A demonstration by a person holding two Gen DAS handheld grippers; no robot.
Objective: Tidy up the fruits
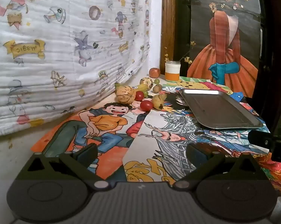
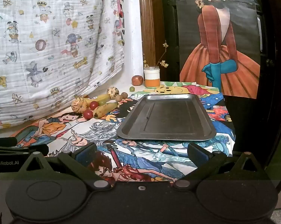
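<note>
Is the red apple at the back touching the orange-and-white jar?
Apart. The right wrist view shows pale tabletop between the apple and the jar.

Table covered in bright cartoon posters, with a tray, a jar and loose fruit on it.

The table (image 2: 222,130) is papered with overlapping colourful cartoon posters (image 2: 140,156). A bare rectangular grey metal tray (image 2: 166,119) lies flat towards its right side. At the far edge a white-and-orange jar (image 2: 152,77) stands beside a small red apple (image 2: 137,80), a lone green grape (image 2: 132,89) just in front. To the left huddle two striped yellow melons (image 1: 125,94), two red cherry tomatoes (image 1: 146,105), yellow bananas (image 2: 105,108) and small brown round fruits (image 2: 121,96).
</note>
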